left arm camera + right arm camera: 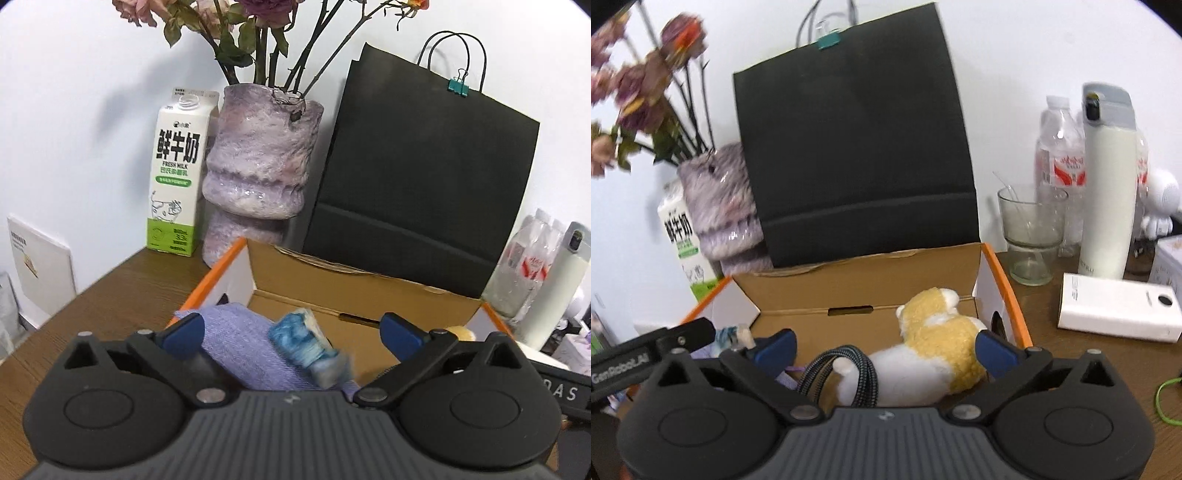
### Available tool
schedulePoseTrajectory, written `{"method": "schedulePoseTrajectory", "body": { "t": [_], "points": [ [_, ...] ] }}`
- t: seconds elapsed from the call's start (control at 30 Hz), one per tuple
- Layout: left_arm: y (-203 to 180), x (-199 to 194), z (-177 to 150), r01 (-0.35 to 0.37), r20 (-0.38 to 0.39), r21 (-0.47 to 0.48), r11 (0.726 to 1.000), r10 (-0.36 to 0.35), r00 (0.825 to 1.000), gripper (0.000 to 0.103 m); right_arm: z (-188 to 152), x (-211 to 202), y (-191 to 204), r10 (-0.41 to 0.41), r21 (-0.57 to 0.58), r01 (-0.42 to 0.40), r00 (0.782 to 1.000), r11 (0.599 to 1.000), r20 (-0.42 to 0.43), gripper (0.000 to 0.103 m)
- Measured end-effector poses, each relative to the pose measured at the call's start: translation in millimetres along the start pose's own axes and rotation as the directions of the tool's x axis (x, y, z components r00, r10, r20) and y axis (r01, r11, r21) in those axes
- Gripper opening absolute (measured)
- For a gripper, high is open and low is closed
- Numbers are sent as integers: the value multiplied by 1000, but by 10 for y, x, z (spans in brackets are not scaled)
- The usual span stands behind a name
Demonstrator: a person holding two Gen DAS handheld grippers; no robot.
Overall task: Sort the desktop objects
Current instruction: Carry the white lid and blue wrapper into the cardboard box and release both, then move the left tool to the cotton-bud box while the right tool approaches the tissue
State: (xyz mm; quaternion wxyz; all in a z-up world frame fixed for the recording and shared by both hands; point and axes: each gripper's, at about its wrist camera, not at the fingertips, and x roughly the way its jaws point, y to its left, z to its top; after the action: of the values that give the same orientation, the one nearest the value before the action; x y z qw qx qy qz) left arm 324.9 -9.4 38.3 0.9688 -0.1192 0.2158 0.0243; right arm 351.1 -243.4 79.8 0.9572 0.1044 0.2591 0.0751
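Brown desk (92, 306) against a white wall: my left gripper (291, 332) stands wide open over the cardboard box (354, 291), a blurred blue-white bundle (310, 343) on lilac cloth (236, 339) between its jaws (untouched). My right gripper (884, 345), also spread, flanks the plush toy (934, 343) and coiled cable (846, 373) in the box.

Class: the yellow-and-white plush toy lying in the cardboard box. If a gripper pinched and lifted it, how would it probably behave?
The plush toy looks furry and stuffed, so it would probably squash under the pads. It likely feels light for its bulk. Lying on its side, it seems unlikely to roll.
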Motion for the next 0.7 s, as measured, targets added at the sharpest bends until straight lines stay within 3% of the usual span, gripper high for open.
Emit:
{"method": "schedulePoseTrajectory", "body": {
  "t": [0.3,0.53,0.7],
  "points": [
    [-20,-51,5,18,4,6,1000,-18,1000,103,-37,-59,23,-4,-18,5,1000,1000,11,103],
    [26,-390,21,49,61,23,999,-50,997,103,-138,-337,17,-5,-51,8,999,999,46,103],
    [195,-631,-50,33,74,13,999,-33,997,103,-329,-576,-24,-10,-60,13,999,998,45,103]
  ]
}}
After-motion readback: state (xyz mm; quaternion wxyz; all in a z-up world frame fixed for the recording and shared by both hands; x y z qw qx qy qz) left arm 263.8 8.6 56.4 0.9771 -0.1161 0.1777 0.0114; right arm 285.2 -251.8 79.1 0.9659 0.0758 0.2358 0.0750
